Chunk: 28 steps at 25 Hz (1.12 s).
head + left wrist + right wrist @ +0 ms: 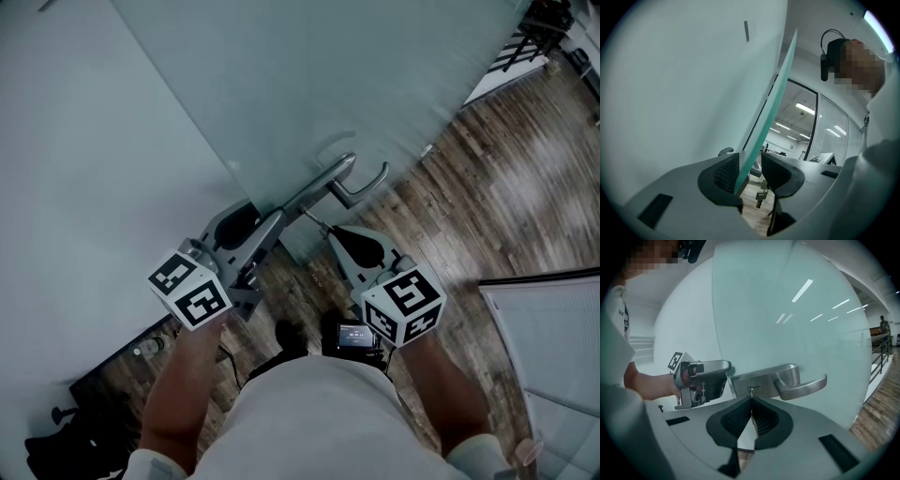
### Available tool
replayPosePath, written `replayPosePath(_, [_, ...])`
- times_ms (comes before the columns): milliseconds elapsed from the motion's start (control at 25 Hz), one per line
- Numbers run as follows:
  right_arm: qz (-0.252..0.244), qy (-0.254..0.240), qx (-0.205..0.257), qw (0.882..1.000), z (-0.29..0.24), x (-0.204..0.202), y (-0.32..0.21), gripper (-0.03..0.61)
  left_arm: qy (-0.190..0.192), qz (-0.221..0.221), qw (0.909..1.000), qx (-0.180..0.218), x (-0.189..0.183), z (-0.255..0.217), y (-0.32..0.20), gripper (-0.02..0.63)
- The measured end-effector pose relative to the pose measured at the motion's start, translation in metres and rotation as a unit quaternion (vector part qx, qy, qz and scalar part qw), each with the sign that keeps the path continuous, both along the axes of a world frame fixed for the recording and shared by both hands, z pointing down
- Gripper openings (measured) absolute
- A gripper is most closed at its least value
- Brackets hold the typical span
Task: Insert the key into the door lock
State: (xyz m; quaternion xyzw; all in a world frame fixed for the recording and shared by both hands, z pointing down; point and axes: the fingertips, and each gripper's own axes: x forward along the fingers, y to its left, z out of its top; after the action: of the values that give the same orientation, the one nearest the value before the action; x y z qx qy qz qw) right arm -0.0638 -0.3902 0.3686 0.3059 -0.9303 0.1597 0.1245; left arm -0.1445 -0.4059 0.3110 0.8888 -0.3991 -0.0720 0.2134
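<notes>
Just beside the lever handle (pixel 802 384), right gripper (pixel 751 400) jaws clench the key (pixel 750 391), pointing lengthwise into the lock (pixel 757 380); left gripper (pixel 750 161) jaws, parted, straddle the door (pixel 774 101).

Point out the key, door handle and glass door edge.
Small metal key (pixel 751 390), right gripper view, its head.
Silver lever door handle (pixel 806 386), right gripper view, lever bar.
Green glass door edge (pixel 765 117), left gripper view, mid-edge.

Dark wood-plank floor (pixel 487 178) w/ glare, pale wall (pixel 75 141) on left. Beyond: ceiling strip lights (pixel 805 108), window blinds (pixel 834 133), black-framed glass partition (pixel 816 122). Railing (pixel 881 345) far right.
</notes>
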Motion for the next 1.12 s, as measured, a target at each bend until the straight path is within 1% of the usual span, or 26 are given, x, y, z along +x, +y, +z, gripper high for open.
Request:
replayPosePath(160, [0.004,0.008,0.012,1.000,-0.002,0.001,-0.002,0.015,-0.001,0.002,1.0000,0.000,0.001,0.000,0.000,0.156])
replayPosePath(400, [0.002,0.035,0.057,0.998,-0.008,-0.004,0.003,0.015,-0.002,0.000,1.0000,0.000,0.000,-0.001,0.000,0.156])
replayPosePath(680, [0.001,0.041,0.077,0.996,-0.011,-0.011,0.007,0.015,0.003,0.000,1.0000,0.000,0.000,-0.001,0.000,0.156])
replayPosePath(800, [0.000,0.039,0.079,0.996,-0.008,-0.013,0.008,0.015,0.005,0.001,1.0000,0.001,0.000,0.000,0.000,0.156])
replayPosePath(1120, [0.004,0.023,0.064,0.998,0.000,-0.011,0.003,0.015,0.012,0.000,0.9999,0.001,-0.001,-0.001,0.000,0.156])
